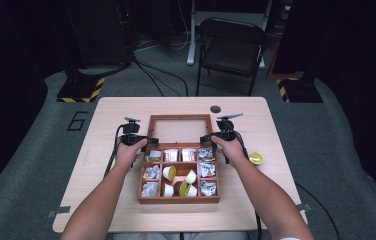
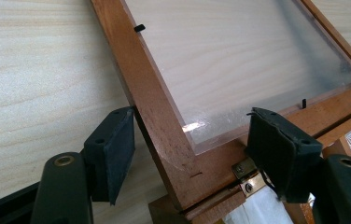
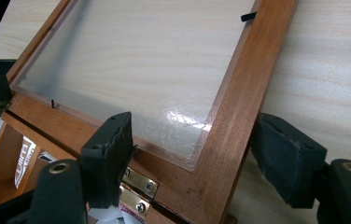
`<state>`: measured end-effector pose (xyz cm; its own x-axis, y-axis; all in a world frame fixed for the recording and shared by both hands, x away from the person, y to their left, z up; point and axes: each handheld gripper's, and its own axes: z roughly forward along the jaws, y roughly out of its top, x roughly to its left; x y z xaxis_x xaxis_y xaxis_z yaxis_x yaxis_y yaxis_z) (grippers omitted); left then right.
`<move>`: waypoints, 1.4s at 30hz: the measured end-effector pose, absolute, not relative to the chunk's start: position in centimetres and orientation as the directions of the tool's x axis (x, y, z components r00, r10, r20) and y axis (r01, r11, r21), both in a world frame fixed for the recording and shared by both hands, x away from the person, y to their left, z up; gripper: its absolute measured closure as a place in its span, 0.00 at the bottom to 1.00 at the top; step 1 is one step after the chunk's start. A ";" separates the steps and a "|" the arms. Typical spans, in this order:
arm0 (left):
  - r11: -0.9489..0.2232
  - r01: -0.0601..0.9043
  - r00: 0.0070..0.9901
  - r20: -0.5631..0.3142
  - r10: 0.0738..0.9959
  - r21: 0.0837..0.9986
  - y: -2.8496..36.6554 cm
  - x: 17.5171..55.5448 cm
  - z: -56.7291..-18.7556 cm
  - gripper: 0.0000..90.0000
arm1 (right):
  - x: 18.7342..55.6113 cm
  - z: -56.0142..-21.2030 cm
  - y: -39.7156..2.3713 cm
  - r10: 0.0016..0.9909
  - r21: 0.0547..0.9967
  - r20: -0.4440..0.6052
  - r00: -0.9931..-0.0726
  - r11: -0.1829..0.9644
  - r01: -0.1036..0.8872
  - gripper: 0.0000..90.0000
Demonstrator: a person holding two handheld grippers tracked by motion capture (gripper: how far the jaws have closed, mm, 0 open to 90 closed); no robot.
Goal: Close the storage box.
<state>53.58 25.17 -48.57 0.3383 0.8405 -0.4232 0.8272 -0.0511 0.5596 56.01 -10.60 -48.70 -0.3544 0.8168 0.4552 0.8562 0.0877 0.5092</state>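
A: What's hard to make out on the pale wooden table [image 1: 111,120]?

B: The small white packets and cups in the wooden box [image 1: 179,199]; their print is too small to read. The person's hands cover most of each tool from above.

A: And the lid [image 1: 180,118]?

B: It lies open flat behind the compartments: a reddish-brown frame around a clear scuffed pane, joined to the box by brass hinges [image 3: 138,182].

A: The tools?

B: The left tool [image 2: 190,151] straddles the lid's near left corner, jaws apart, pads not pressing. The right tool [image 3: 194,154] straddles the right corner likewise. A yellow-green cup [image 1: 256,158] sits apart, right of the box
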 end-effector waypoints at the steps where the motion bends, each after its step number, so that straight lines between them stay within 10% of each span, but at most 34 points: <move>1: -0.051 0.827 0.338 -0.423 0.841 0.560 25.2 53.6 -48.6 0.35 | 56.0 -48.7 -10.6 0.817 0.510 0.454 -0.356 0.090 0.856 0.32; 42: -0.015 0.845 0.318 -0.480 0.818 0.535 25.3 54.0 -49.1 0.32 | 56.4 -49.0 -10.5 0.803 0.496 0.484 -0.347 0.075 0.865 0.30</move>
